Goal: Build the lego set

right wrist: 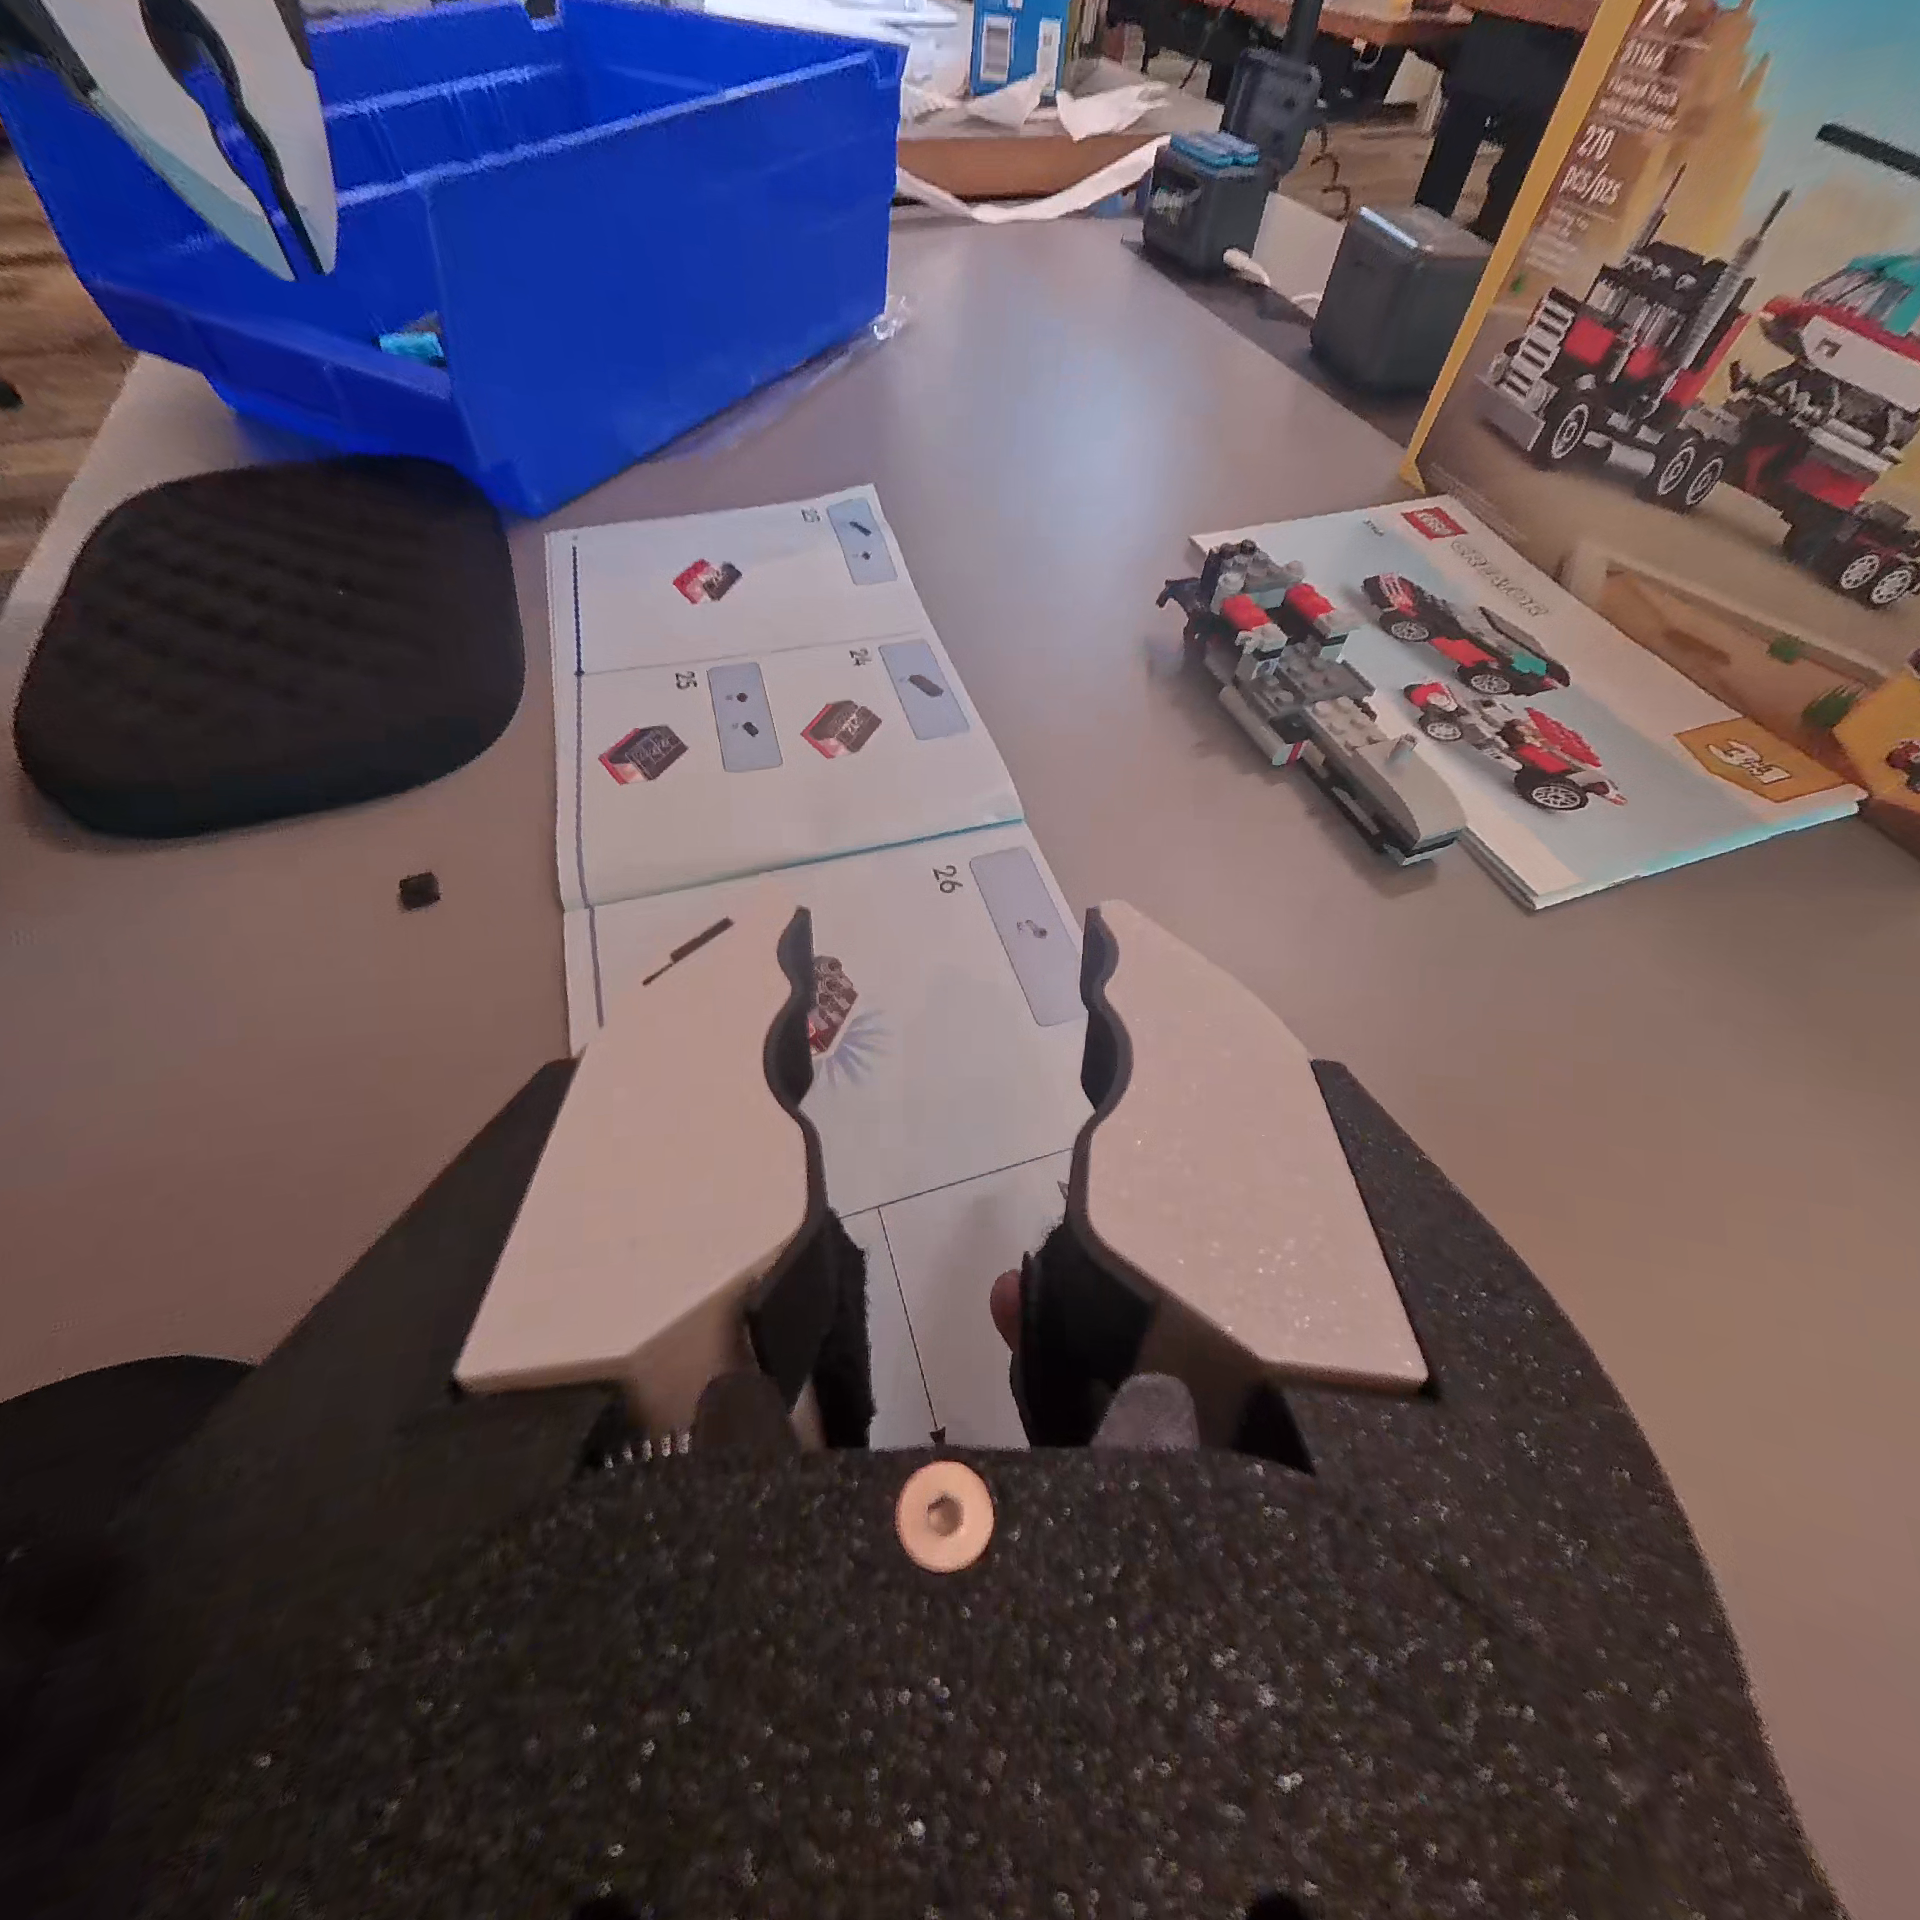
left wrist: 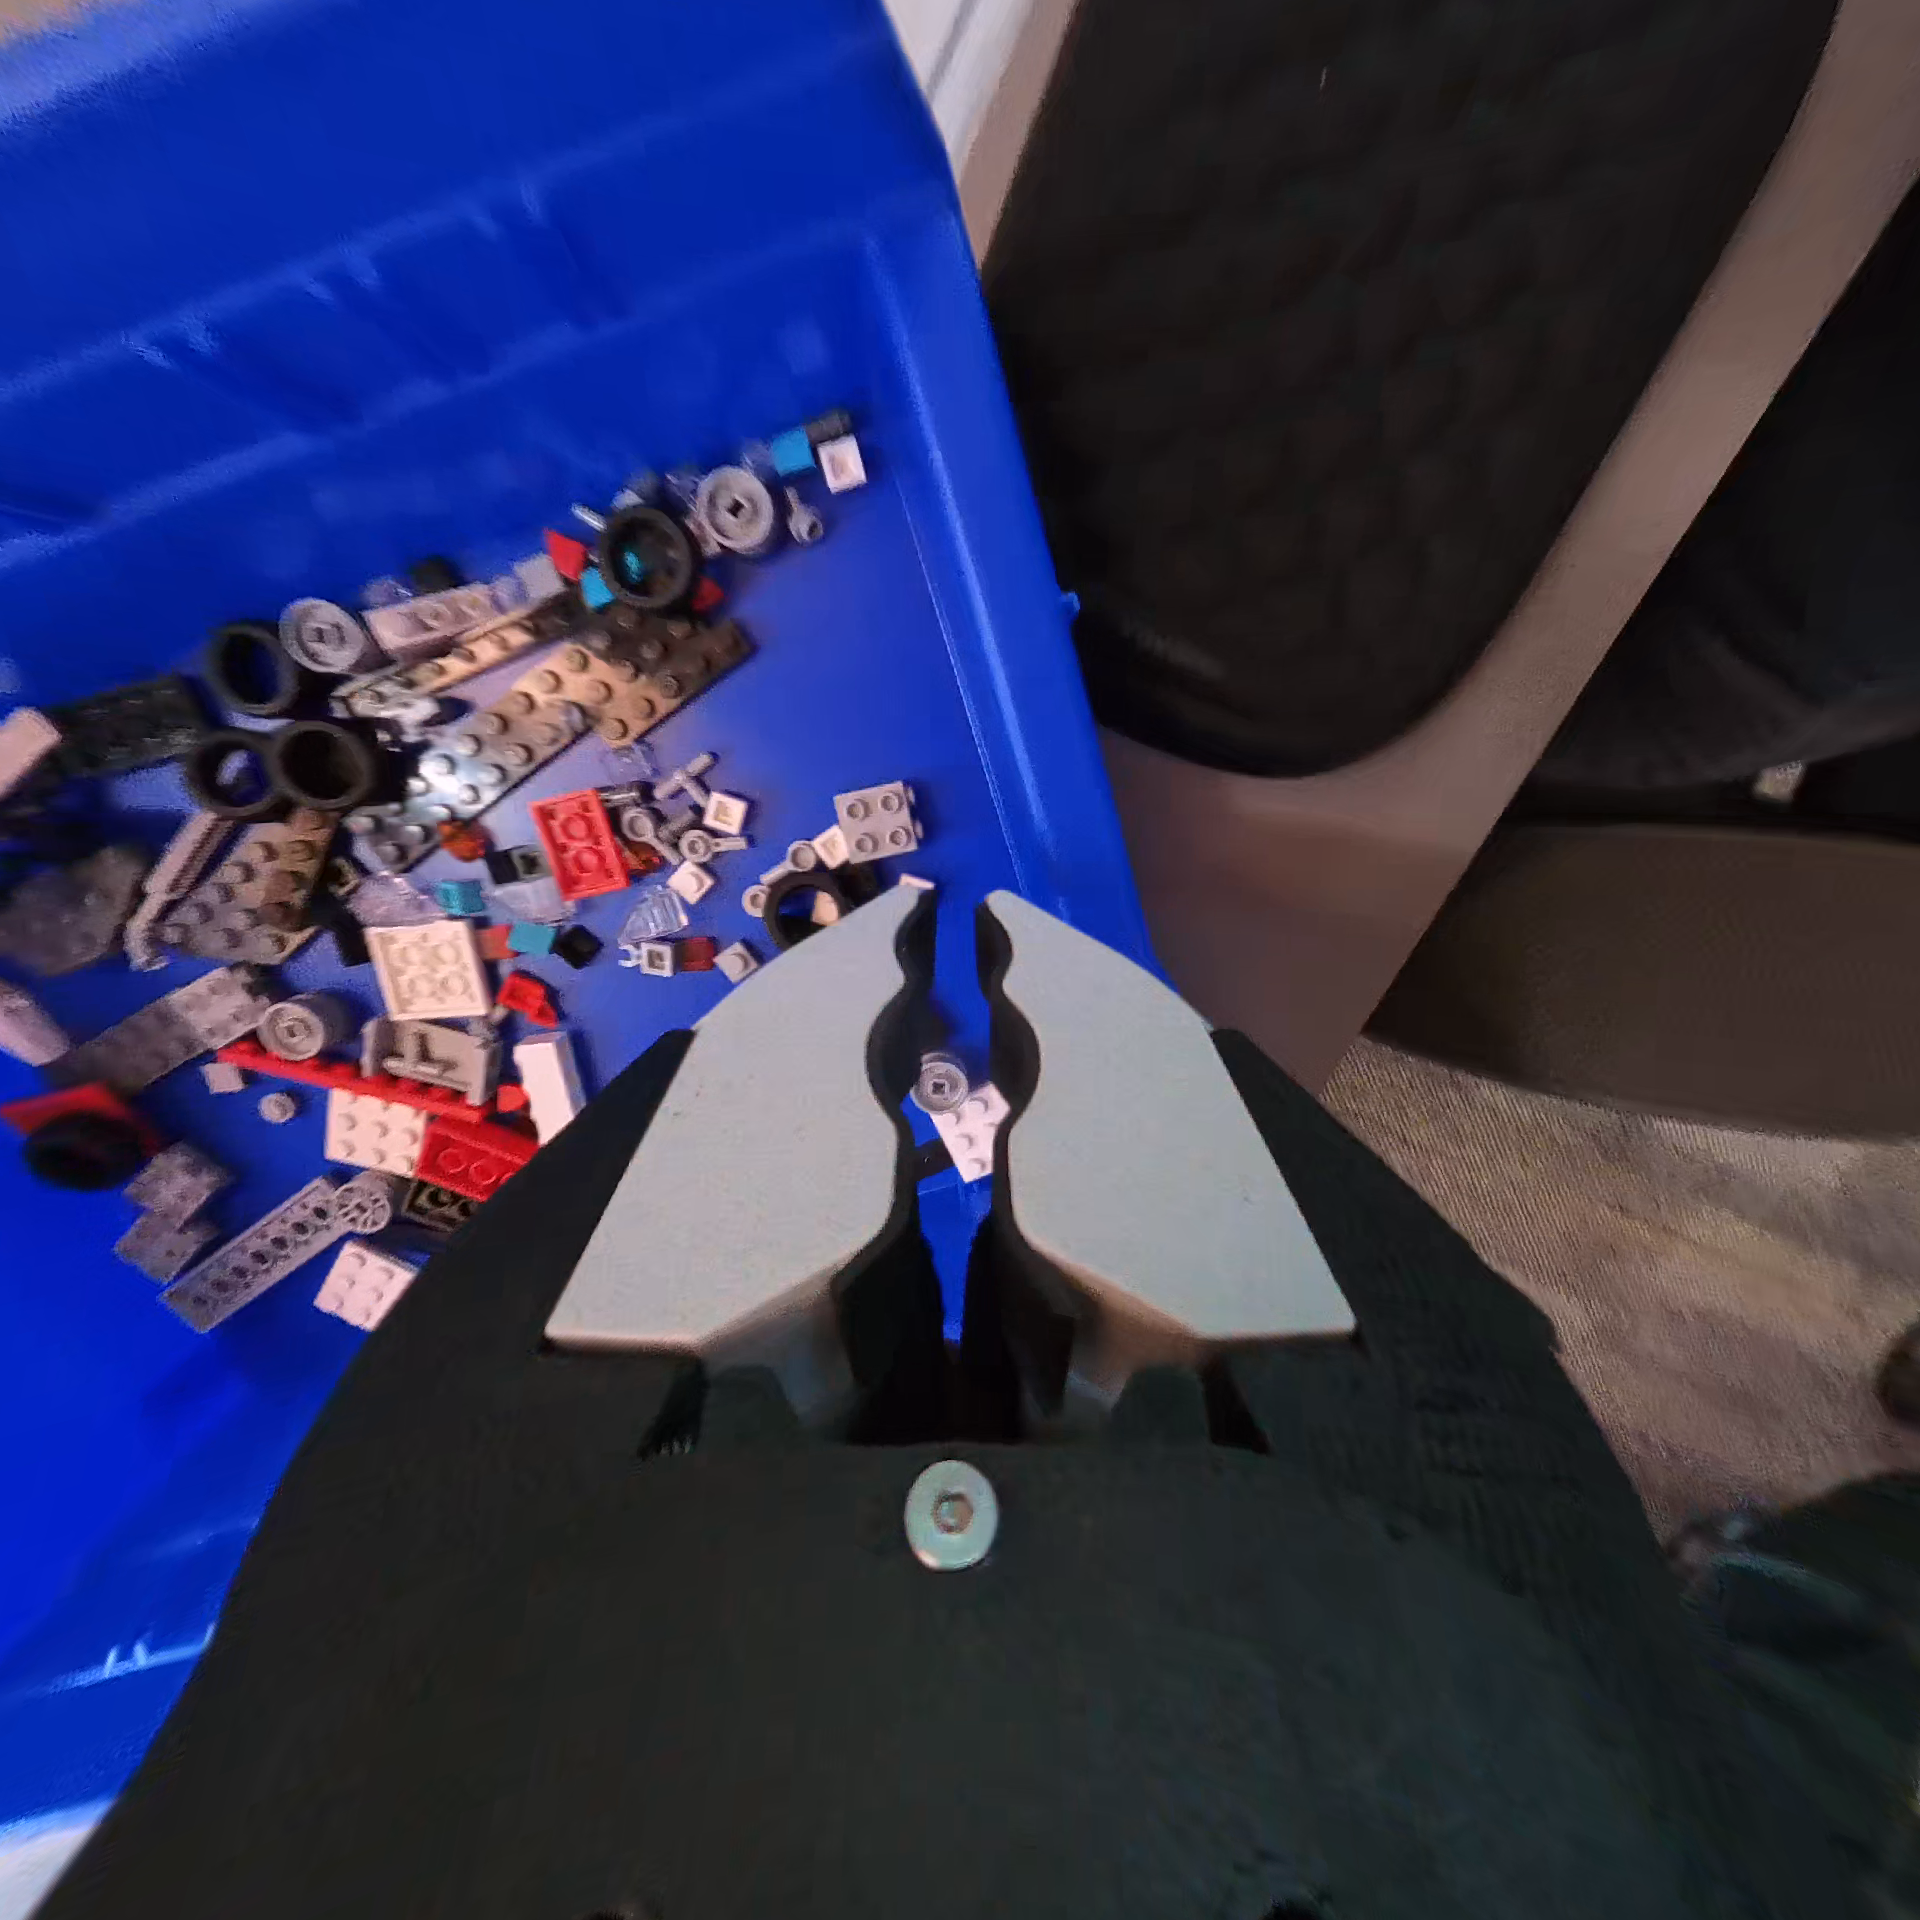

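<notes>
Loose lego pieces lie heaped in the blue bin: black tyres at 10 o'clock of the heap, tan and black studded plates across its middle, a red 2x2 brick near the centre. On the grey table the half-built grey vehicle stands upright at 3 o'clock of the open instruction booklet, touching a closed booklet.

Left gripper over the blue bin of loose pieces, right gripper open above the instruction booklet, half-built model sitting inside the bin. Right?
Not quite. The half-built model sits on the table, beside the second booklet, not in the blue bin; the right wrist view shows it. Otherwise right: left gripper over the bin, right gripper open above the instruction booklet.
</notes>
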